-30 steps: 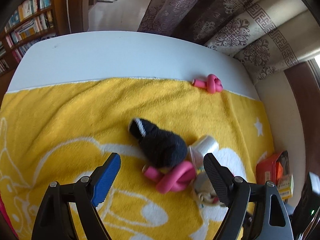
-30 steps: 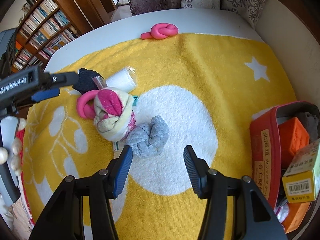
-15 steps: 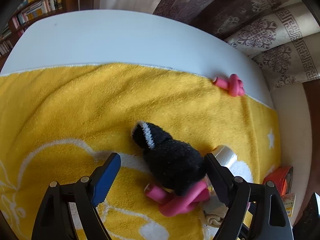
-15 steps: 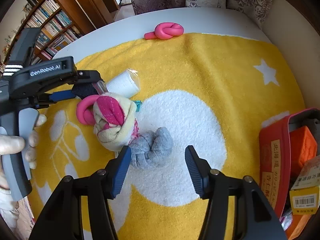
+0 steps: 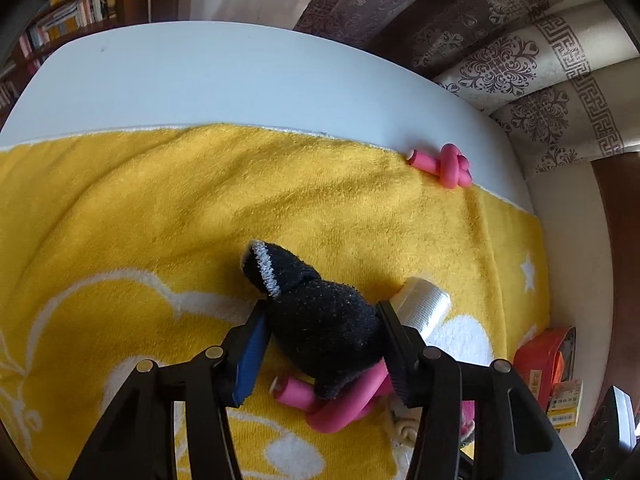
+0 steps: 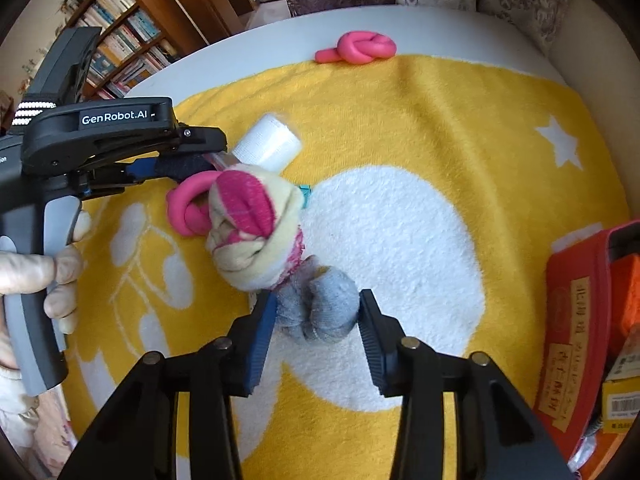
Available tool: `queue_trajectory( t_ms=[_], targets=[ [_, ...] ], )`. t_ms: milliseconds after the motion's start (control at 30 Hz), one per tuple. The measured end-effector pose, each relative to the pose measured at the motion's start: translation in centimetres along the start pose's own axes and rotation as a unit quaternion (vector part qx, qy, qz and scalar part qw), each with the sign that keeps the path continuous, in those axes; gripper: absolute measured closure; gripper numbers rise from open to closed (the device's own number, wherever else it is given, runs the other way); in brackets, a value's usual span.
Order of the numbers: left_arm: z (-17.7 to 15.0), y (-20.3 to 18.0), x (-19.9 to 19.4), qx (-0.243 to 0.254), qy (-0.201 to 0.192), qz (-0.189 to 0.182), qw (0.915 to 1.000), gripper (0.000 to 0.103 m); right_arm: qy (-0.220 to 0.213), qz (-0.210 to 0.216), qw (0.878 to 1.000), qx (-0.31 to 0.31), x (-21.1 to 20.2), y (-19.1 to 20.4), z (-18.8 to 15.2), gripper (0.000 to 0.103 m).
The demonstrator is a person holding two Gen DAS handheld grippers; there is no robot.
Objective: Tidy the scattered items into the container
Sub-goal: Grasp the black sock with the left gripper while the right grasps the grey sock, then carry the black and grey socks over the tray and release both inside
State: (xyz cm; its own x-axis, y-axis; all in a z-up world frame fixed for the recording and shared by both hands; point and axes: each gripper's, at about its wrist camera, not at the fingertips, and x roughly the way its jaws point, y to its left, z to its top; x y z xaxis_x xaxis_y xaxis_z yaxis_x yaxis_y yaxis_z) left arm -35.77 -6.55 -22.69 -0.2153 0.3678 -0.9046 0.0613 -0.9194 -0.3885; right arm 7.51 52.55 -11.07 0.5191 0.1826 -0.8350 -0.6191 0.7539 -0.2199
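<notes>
A rolled black sock (image 5: 304,292) lies on the yellow towel (image 5: 160,220), and my left gripper (image 5: 320,312) is closing on it, both pads against its sides. Under the sock lies a pink knotted foam tube (image 5: 340,404). In the right wrist view my right gripper (image 6: 318,300) is closing on a knotted grey sock (image 6: 320,312), with its pads touching it. A cream and pink sock ball (image 6: 248,224) rests against the grey sock. The red container (image 6: 576,328) stands at the right edge, part filled with boxes.
A white roll (image 5: 424,304) lies just right of the black sock. A second pink knot (image 6: 360,50) sits at the towel's far edge on the white table (image 5: 200,80). A hand (image 6: 40,276) holds the left gripper's handle. Curtains and bookshelves stand beyond the table.
Both grippers' jaws have narrowed: the left came down around the black sock and closed onto it, and the right closed onto the grey sock.
</notes>
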Motion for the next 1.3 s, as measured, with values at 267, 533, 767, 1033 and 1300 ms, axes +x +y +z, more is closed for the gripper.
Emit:
queue_trajectory(
  t_ms=[267,533,767,1033,1300],
  targets=[
    [-1.1,0.6,-2.9,-0.01,-0.022,0.001,0.9997,0.049,-0.019,0.006,1.0,0.015,-2.3,-0.7,-1.1,0.06],
    [-3.3,-0.8,-5.5,-0.006,-0.041,0.003,0.9991,0.049,-0.033,0.009,0.999,0.01,-4.3,-0.8,-2.4,0.06],
    [-5.6,-4.2,-7.6,0.014,-0.05,-0.004,0.9987,0.049,-0.056,0.014,0.998,0.004,-8.3,-2.0,-5.0,0.06],
    [-9.8,-11.7,-8.2,0.069,-0.043,-0.024,0.9964,0.049,-0.084,0.006,0.996,0.019,-13.4,-6.0,-8.6,0.06],
    [-13.4,-19.0,-6.9,0.121,-0.026,-0.037,0.9916,0.049,-0.083,-0.01,0.995,0.052,-16.3,-11.4,-13.0,0.06]
  ],
)
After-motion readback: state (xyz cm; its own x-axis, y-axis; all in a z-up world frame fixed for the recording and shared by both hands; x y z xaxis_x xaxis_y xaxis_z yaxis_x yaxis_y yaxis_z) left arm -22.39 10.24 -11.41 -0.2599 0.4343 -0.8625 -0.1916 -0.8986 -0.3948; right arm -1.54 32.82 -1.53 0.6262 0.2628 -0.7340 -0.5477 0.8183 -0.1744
